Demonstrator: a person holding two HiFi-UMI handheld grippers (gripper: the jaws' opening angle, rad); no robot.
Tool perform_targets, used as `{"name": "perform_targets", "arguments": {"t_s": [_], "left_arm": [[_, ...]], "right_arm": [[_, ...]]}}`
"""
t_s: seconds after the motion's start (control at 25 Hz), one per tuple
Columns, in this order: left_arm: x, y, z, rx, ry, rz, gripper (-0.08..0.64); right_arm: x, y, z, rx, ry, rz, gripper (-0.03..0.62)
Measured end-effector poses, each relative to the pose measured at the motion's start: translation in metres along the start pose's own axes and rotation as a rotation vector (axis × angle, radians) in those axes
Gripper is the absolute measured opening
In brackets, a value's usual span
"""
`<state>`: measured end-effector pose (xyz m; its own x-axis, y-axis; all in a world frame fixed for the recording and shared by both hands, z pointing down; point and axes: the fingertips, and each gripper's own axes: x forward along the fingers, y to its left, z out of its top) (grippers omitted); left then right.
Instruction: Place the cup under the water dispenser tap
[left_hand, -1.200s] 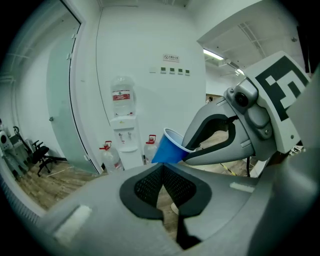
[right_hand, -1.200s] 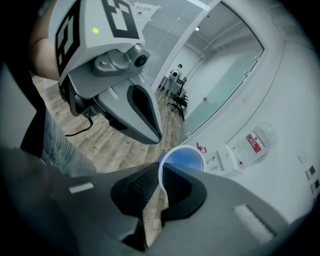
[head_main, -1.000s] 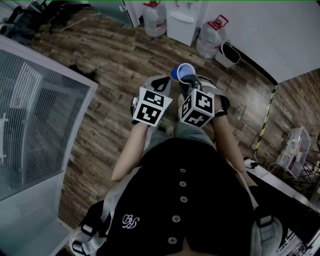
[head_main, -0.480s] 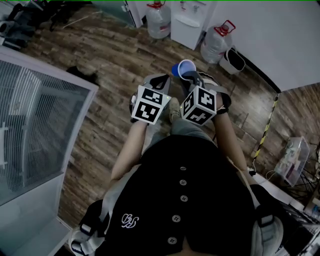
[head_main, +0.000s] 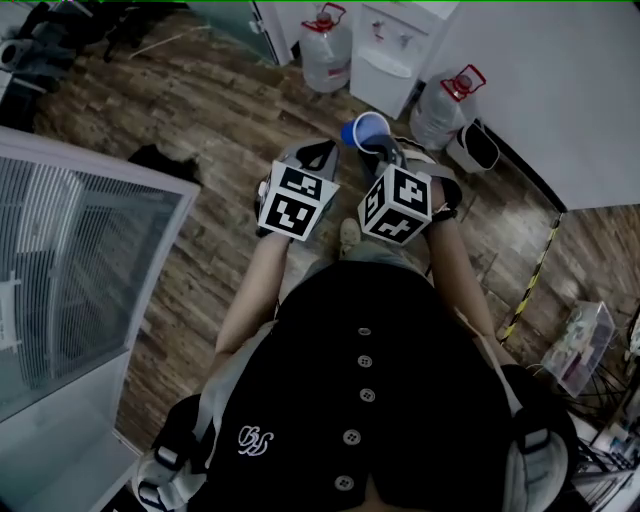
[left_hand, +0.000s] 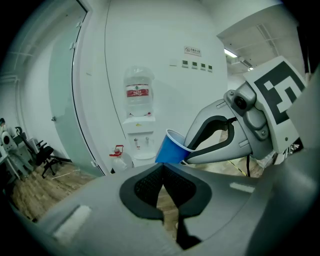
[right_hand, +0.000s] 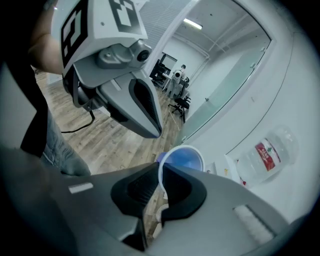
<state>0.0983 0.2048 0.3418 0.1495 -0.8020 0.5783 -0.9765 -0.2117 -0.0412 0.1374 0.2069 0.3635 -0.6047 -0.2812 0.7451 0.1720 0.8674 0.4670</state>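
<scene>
Cup (head_main: 367, 130): clamped at the rim by right gripper (head_main: 380, 150), held off the floor at upper middle of frame. Kept left gripper (head_main: 320, 155) pinched shut on nothing. Brought dispenser (head_main: 395, 50) down from the top edge since a second before; closed in, not yet under it.

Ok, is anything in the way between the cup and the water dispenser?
No. The head view shows only bare wooden floor between the blue cup, pinched by its rim in the right gripper, and the water dispenser.
</scene>
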Motion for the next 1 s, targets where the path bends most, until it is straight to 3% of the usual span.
{"name": "perform_targets", "arguments": {"t_s": [0.56,1.0], "left_arm": [[0.067,0.042,0.029,-0.017,0.015,-0.005,0.005],[0.098,0.061,0.031,-0.038,0.021,-0.052,0.005]], "right_arm": [[0.044,-0.069,-0.023,0.022,0.003,-0.008,0.026],[0.072,-0.072,-0.024,0.051,0.017,0.03,0.026]]}}
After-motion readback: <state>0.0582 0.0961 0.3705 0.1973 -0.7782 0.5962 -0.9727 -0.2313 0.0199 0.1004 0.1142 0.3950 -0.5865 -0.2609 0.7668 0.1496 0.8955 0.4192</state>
